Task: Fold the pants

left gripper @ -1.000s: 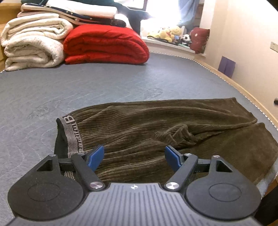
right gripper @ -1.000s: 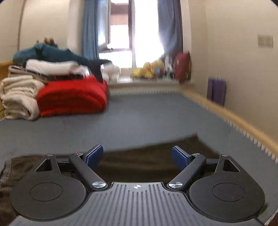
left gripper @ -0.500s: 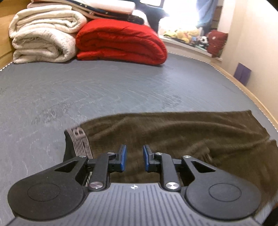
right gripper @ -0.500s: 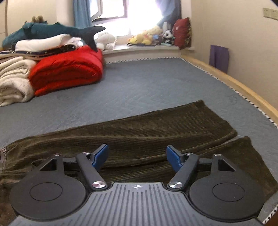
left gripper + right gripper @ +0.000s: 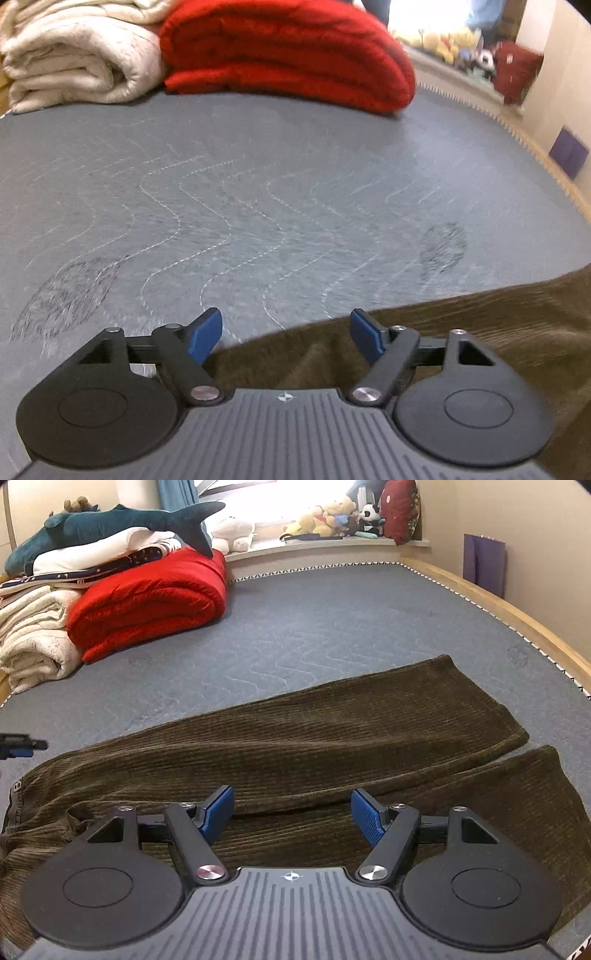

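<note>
Pants (image 5: 332, 738) lie flat across the grey mattress (image 5: 332, 627), legs side by side toward the wooden bed edge, waistband at the far left of the right view. Biggest risk: the near leg sits close to the mattress edge — a careless drag could pull it off. Next: corduroy is thick, so a shallow pinch may catch one layer only and skew the fold. Left gripper (image 5: 286, 332) is opening, nothing between its pads, over the pants' upper edge. Right gripper (image 5: 291, 812) is spread and empty above the legs — no cloth gripped.
</note>
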Motion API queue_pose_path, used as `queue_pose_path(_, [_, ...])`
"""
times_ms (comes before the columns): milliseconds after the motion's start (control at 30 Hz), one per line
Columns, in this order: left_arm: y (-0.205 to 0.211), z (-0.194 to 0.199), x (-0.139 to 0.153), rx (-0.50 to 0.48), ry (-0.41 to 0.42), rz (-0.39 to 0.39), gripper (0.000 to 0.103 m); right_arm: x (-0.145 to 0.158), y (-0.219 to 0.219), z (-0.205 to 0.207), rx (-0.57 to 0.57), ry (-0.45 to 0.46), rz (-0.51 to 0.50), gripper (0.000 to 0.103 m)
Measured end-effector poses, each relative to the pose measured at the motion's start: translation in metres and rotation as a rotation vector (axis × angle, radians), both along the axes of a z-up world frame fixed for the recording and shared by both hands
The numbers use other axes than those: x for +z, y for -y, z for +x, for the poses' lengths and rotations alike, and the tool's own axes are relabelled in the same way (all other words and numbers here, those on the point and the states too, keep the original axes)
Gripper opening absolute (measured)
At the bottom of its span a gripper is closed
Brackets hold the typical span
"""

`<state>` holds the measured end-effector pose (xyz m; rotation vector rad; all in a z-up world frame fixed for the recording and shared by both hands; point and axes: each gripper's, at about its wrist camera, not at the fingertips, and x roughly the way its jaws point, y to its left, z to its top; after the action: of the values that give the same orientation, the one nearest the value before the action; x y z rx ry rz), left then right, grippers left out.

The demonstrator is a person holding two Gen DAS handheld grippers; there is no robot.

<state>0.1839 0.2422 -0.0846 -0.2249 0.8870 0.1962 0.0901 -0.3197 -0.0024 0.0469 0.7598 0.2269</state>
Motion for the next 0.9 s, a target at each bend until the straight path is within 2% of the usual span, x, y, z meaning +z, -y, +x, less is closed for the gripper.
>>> queue_pose_path(100, [-0.004,0.022,-0.022,-0.081,-0.103,-0.042,0.084,-0.002,0.003,0.004,0.004,-0.01,-0.002,0.073])
queue_pose_path(167, [0.001,0.026,-0.032,-0.14,-0.136,0.006,0.082,-0.004,0.006,0.008,0.001,-0.026,0.007,0.073])
queue_pose_path(233, [0.009,0.025,-0.035,-0.199,-0.129,0.062,0.067,-0.007,0.008,0.011,-0.006,-0.045,0.012,0.073])
queue_pose_path(267, [0.014,0.022,-0.035,-0.219,-0.116,0.064,0.048,-0.009,0.009,0.014,-0.013,-0.066,0.008,0.073])
queue_pose_path(300, [0.019,0.021,-0.032,-0.237,-0.103,0.078,0.025,-0.013,0.01,0.017,-0.022,-0.089,0.0,0.073])
queue_pose_path(333, [0.026,0.019,-0.027,-0.25,-0.094,0.117,0.019,-0.017,0.01,0.019,-0.033,-0.115,-0.012,0.073])
queue_pose_path(367, [0.034,0.016,-0.022,-0.265,-0.088,0.165,0.007,-0.021,0.01,0.022,-0.046,-0.145,-0.025,0.073])
queue_pose_path(467, [0.051,0.001,-0.003,-0.29,-0.051,0.258,0.003,-0.031,0.011,0.025,-0.069,-0.206,-0.043,0.073])
queue_pose_path(667, [0.082,-0.064,0.051,-0.321,0.076,0.286,0.002,-0.033,0.013,0.017,-0.099,-0.229,-0.028,0.073])
queue_pose_path(800, [0.105,-0.14,0.084,-0.34,0.165,0.211,0.002,-0.029,0.011,0.007,-0.104,-0.224,-0.025,0.073])
queue_pose_path(900, [0.125,-0.2,0.091,-0.354,0.195,0.164,0.002,-0.027,0.011,-0.003,-0.113,-0.224,-0.021,0.073])
